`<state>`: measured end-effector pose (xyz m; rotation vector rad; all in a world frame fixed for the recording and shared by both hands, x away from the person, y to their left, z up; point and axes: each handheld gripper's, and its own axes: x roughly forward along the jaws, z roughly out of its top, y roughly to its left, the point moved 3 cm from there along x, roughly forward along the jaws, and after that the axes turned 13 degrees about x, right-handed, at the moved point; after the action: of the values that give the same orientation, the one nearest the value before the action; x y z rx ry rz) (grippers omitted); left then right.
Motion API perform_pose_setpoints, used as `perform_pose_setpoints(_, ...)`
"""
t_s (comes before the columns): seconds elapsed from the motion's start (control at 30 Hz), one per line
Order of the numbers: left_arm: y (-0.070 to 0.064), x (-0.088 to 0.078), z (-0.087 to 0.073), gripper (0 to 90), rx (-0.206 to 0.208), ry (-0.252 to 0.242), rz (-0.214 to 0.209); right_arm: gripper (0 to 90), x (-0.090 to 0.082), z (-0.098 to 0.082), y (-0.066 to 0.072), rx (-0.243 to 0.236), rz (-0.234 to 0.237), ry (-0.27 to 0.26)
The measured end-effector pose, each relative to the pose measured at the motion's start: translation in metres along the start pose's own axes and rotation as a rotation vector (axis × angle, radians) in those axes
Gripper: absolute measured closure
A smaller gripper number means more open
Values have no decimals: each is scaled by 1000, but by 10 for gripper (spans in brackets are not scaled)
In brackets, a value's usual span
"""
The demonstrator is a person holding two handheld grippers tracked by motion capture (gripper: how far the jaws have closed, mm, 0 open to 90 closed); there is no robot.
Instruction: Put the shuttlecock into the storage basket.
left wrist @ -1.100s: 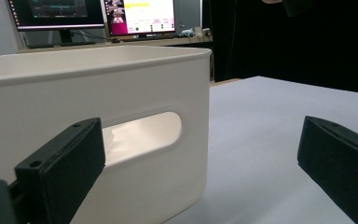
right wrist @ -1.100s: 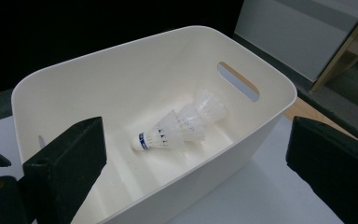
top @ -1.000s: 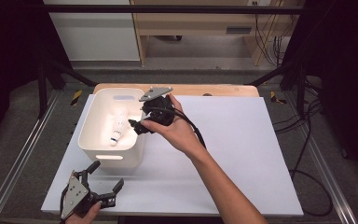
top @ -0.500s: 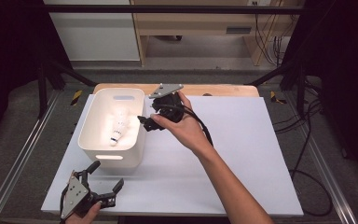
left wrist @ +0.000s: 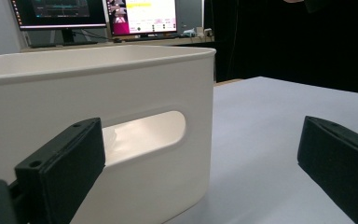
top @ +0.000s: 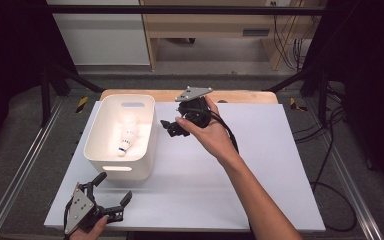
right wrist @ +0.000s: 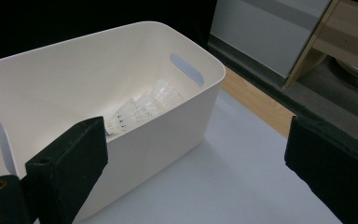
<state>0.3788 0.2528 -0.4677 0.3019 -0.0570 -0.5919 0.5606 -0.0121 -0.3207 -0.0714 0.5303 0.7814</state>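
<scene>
A white plastic bin (top: 96,150) stands on the left of the white table top, with white shuttlecocks (top: 126,138) lying inside it. My right gripper (top: 169,128) hovers just right of the bin's far right rim, open, with nothing between its jaws. In the right gripper view the gripper (right wrist: 196,158) looks down into the bin (right wrist: 186,112) at the shuttlecocks (right wrist: 142,108). My left gripper (top: 114,188) rests low at the table's front left corner, open and empty. In the left gripper view the gripper (left wrist: 205,156) faces the bin's near wall and its handle slot (left wrist: 144,134).
The white table top (top: 260,165) is bare to the right of the bin. A wooden board edge (top: 240,96) runs along the back. Metal frame rails (top: 20,175) flank the table and cables (top: 330,175) trail at the right. Monitors (left wrist: 98,14) glow behind the bin.
My right hand has drawn its gripper a little to the right, from over the bin's right rim to beside it. The left gripper has not moved.
</scene>
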Motion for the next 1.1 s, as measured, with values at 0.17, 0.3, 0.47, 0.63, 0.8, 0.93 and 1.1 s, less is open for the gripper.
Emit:
perform_pose_setpoints(0.17, 1, -1, 0, 9, -1, -1, 4, 61, -5, -2, -9, 12, -6, -7)
perform_pose_setpoints(0.3, 2, -1, 0, 8, -2, -2, 7, 58, -9, -4, -15, 23, -12, -10)
perform_pose_setpoints(0.47, 3, -2, 0, 8, -2, -2, 11, 57, -15, -6, -23, 35, -21, -16)
perform_pose_setpoints(0.63, 3, -2, -1, 9, -3, -2, 14, 56, -22, -9, -32, 46, -35, -23)
perform_pose_setpoints(0.8, 4, -3, -1, 9, -5, -4, 18, 56, -29, -13, -42, 62, -48, -30)
perform_pose_setpoints(0.93, 5, -3, -1, 8, -5, -5, 21, 56, -35, -16, -49, 73, -59, -34)
perform_pose_setpoints(1.1, 7, -4, -1, 8, -7, -4, 28, 56, -41, -20, -56, 85, -72, -37)
